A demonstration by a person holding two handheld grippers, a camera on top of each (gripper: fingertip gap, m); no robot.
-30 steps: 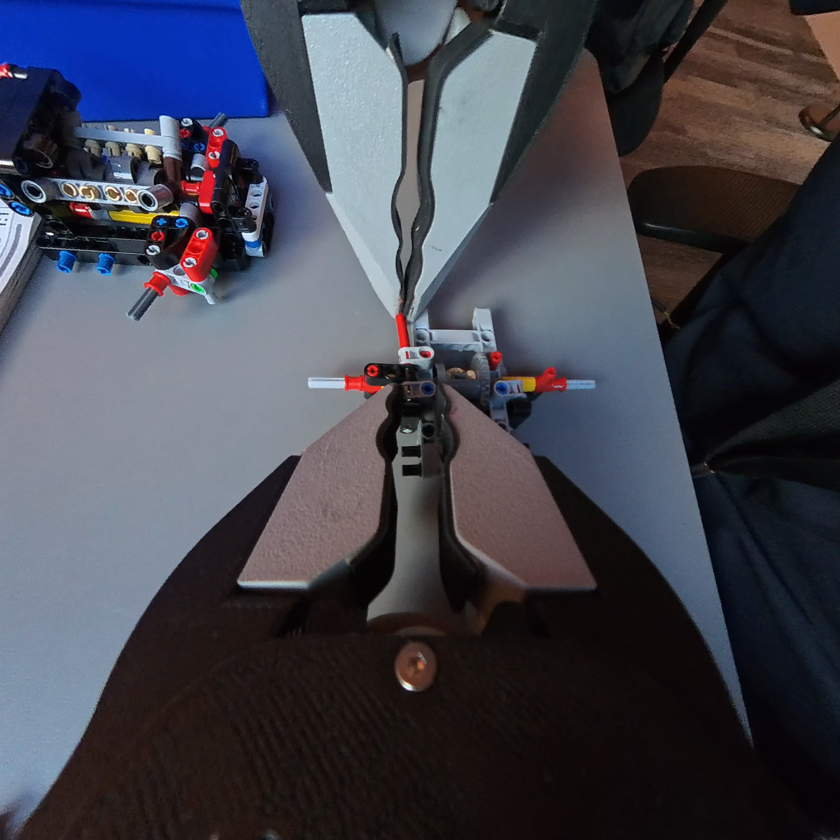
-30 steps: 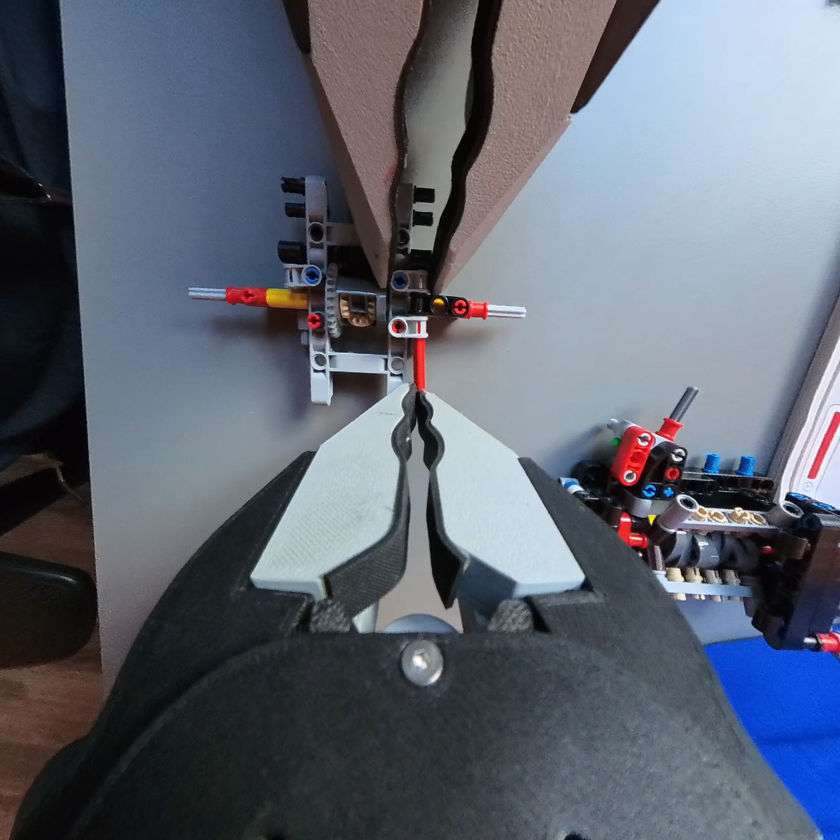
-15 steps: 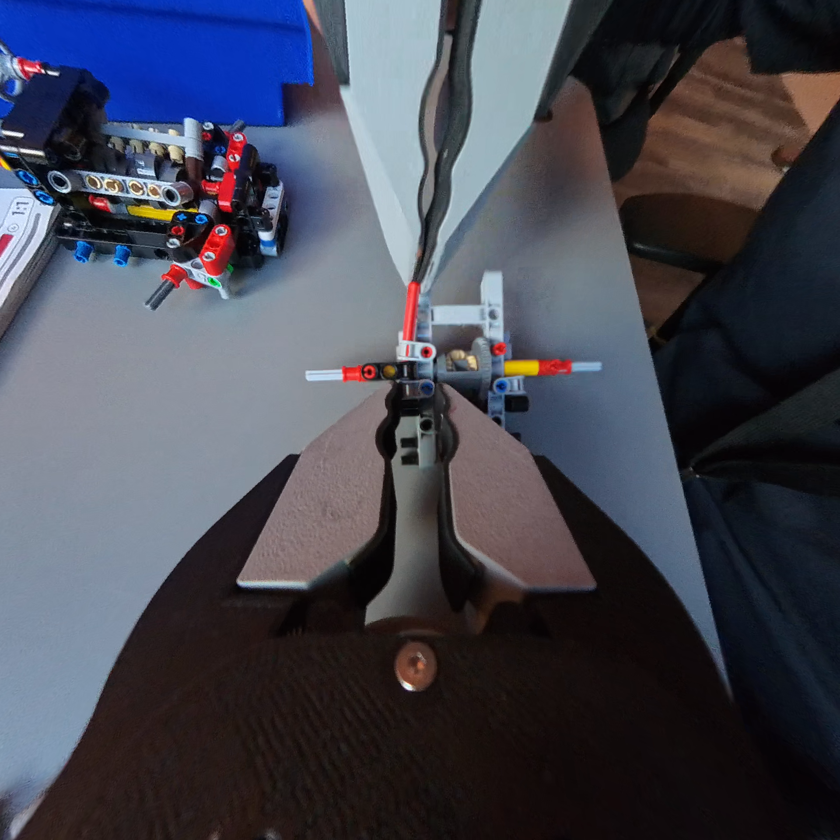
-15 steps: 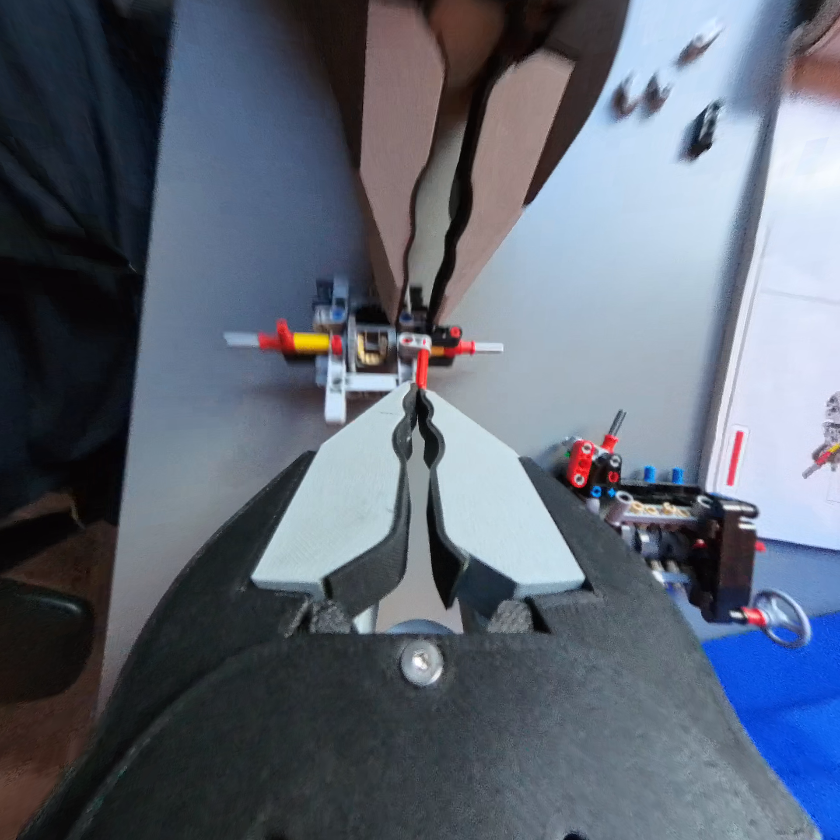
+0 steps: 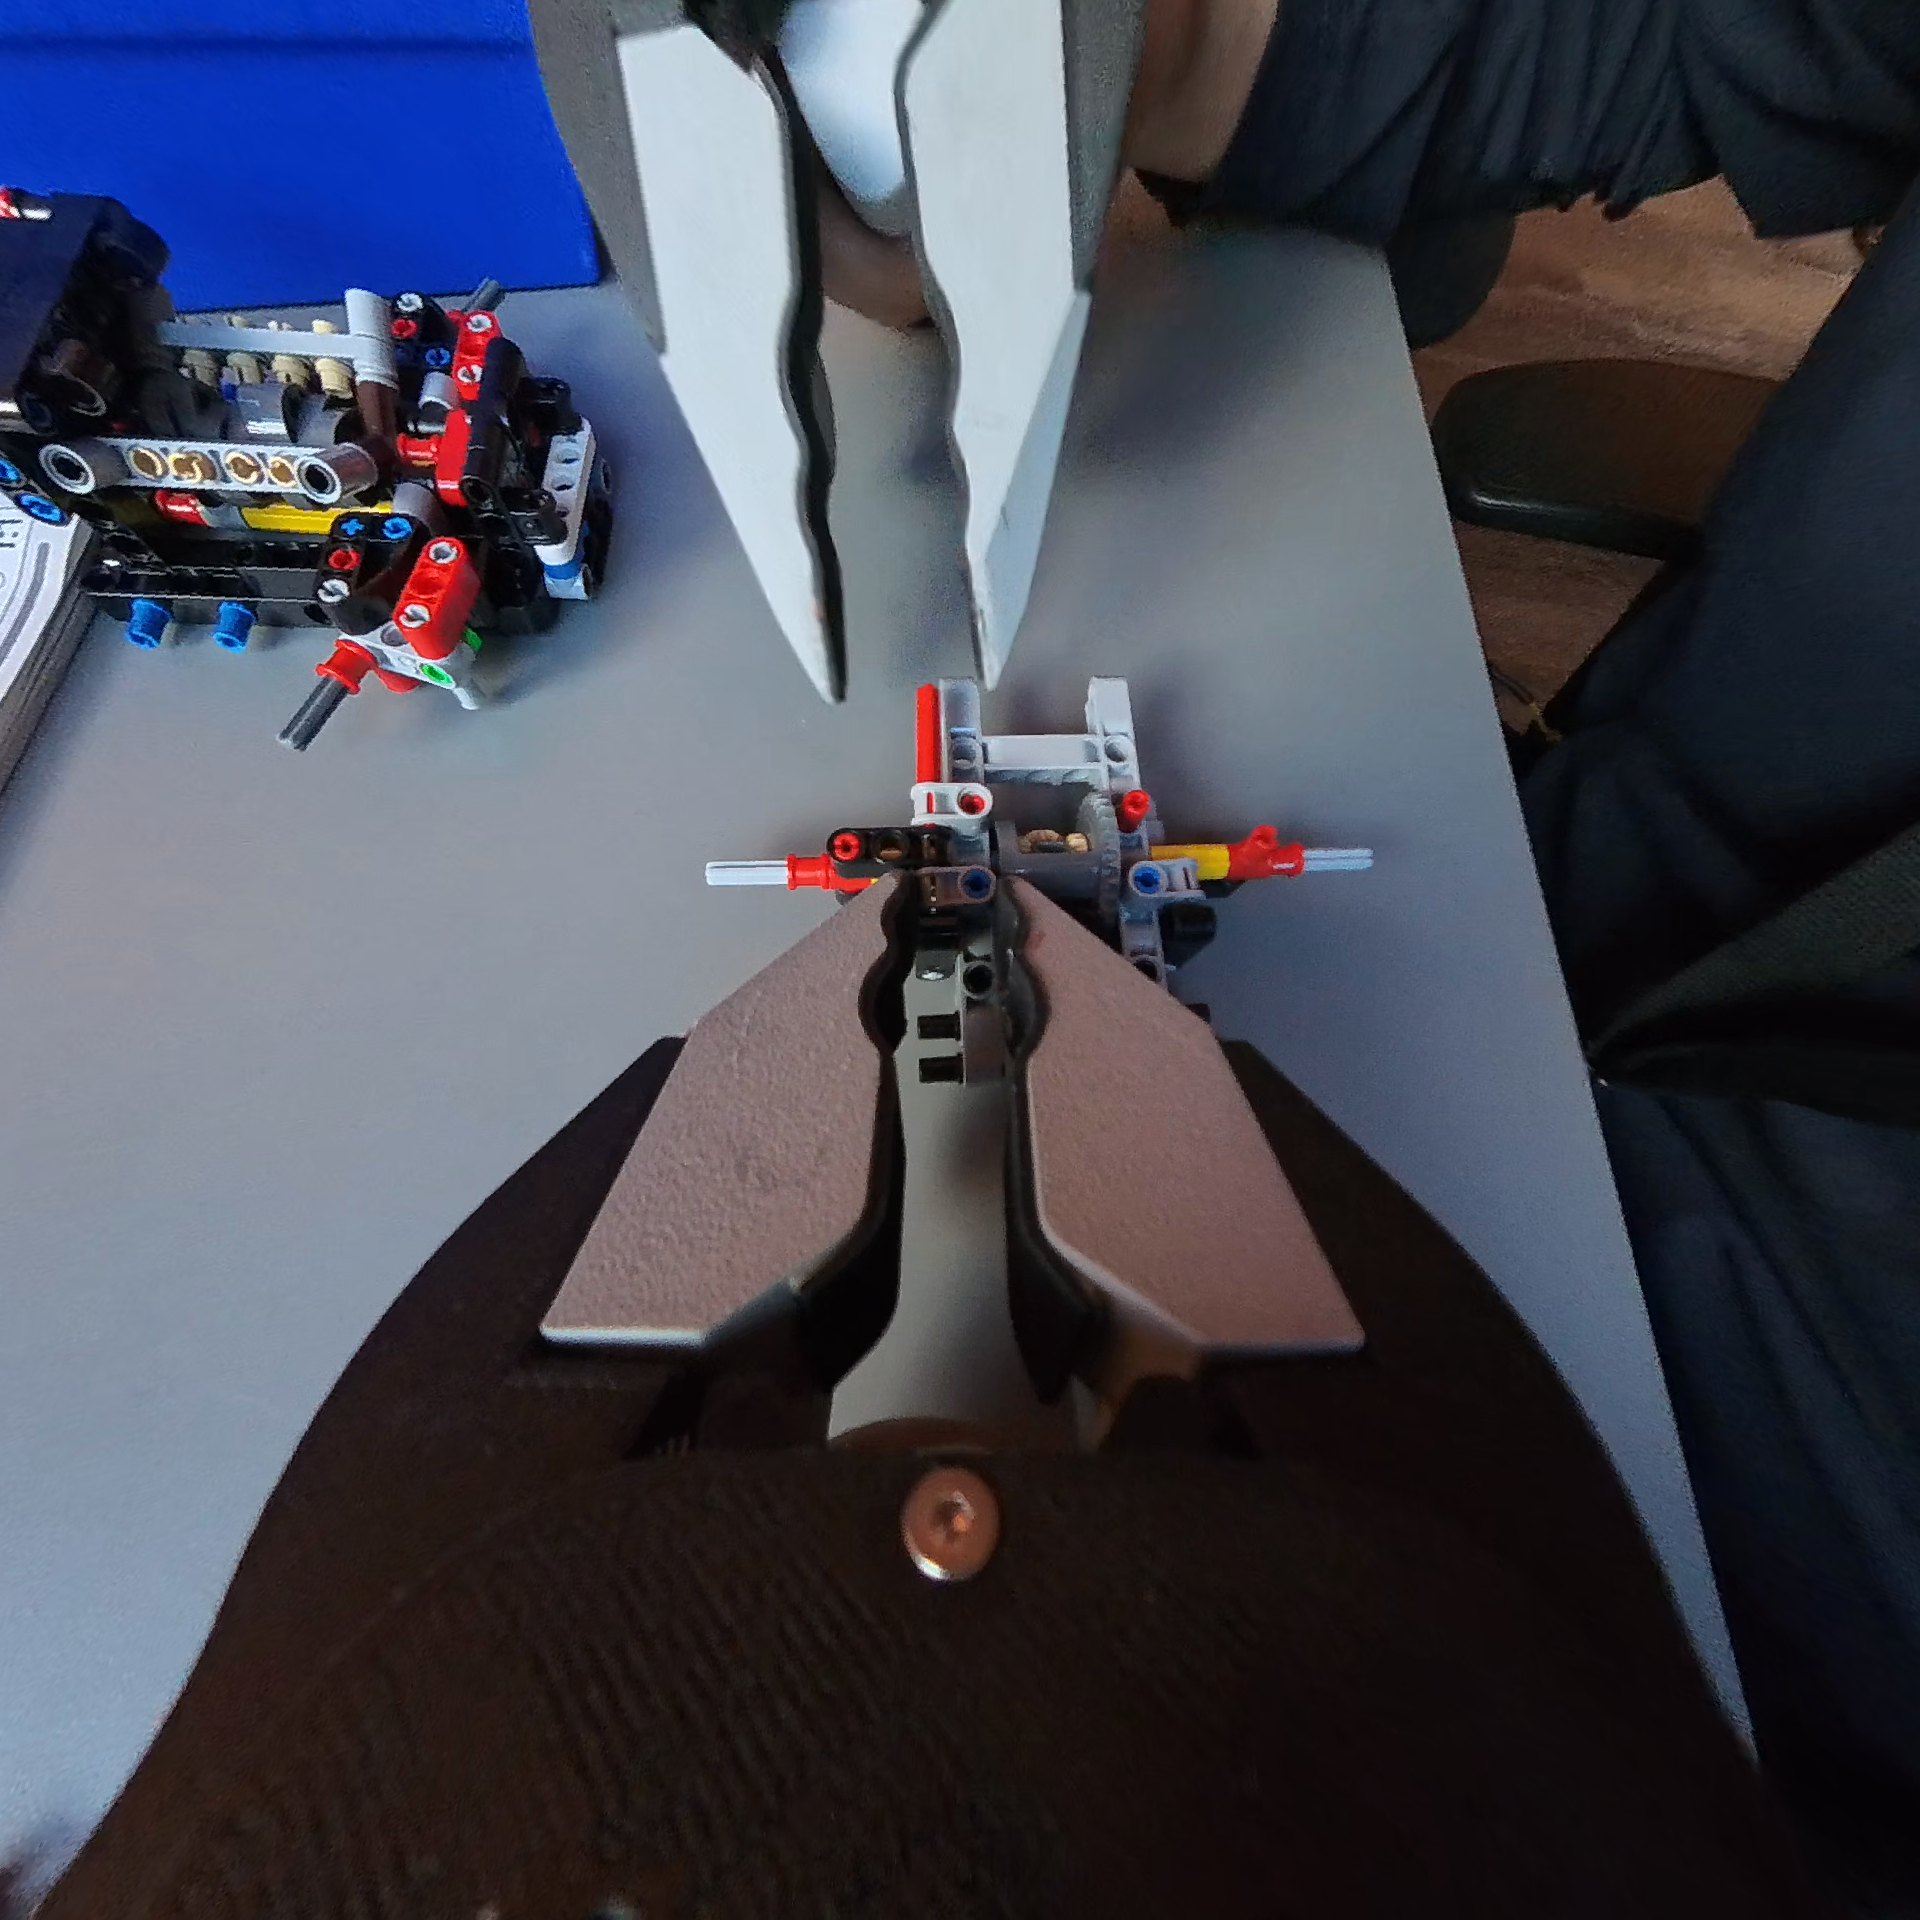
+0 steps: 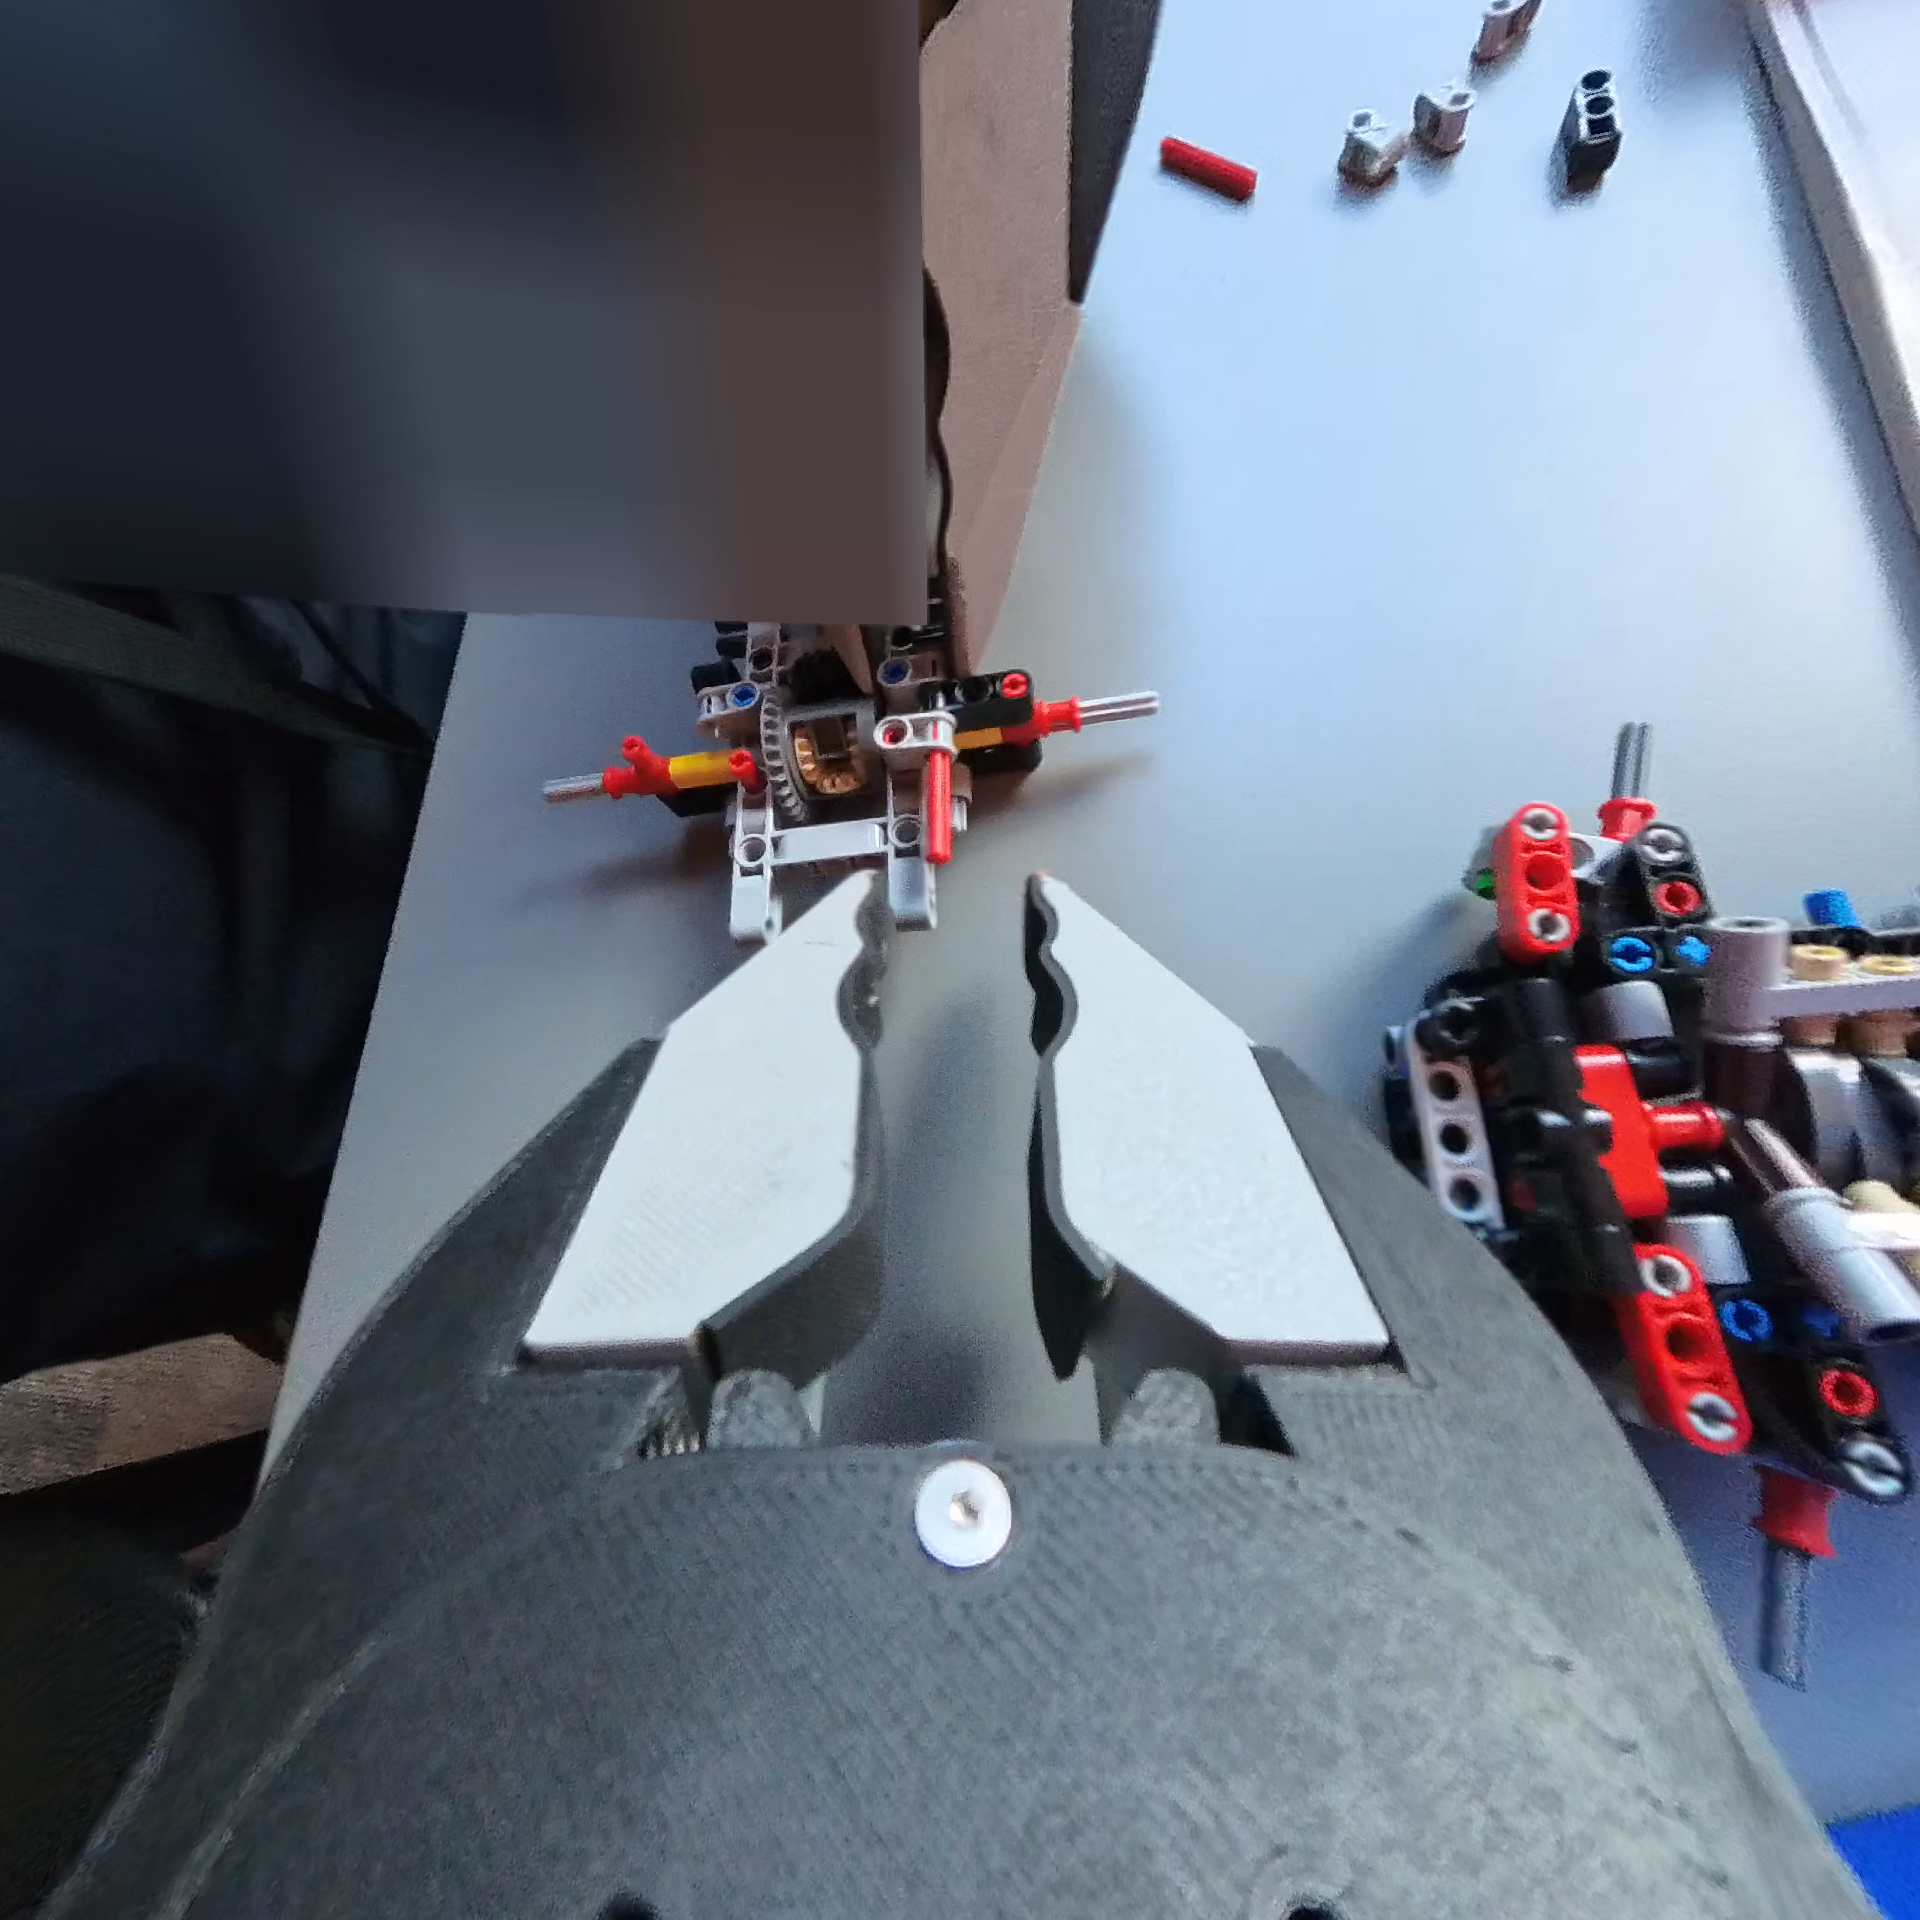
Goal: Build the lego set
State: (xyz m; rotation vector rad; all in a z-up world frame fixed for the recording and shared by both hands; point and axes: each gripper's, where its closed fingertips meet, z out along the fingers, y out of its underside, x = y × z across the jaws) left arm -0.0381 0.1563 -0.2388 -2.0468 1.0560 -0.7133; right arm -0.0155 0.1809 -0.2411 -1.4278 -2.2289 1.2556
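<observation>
We hold small brick axle assembly [image 5: 1039,831] on tabletop [image 5: 416,987], left claw [image 5: 951,904] clamped on its dark beam. Right claw [image 6: 951,883] parted, bare, just short of red axle [image 6: 938,805]. Bigger build [image 5: 291,478] apart.

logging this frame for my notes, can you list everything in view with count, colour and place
small brick assembly: one, grey frame with red, yellow and black pieces, near the table's edge, its dark beam between the left fingers
red axle: one, red, sticking out of the small brick assembly toward the right gripper
large brick model: one, black, red and grey, farther in on the table
loose pieces: four, one red, two grey, one black, far end of the table
booklet: one, white, beside the large model
table: one, grey
left gripper: brown fingers, shut on the assembly
right gripper: grey fingers, open, holding nothing
</observation>
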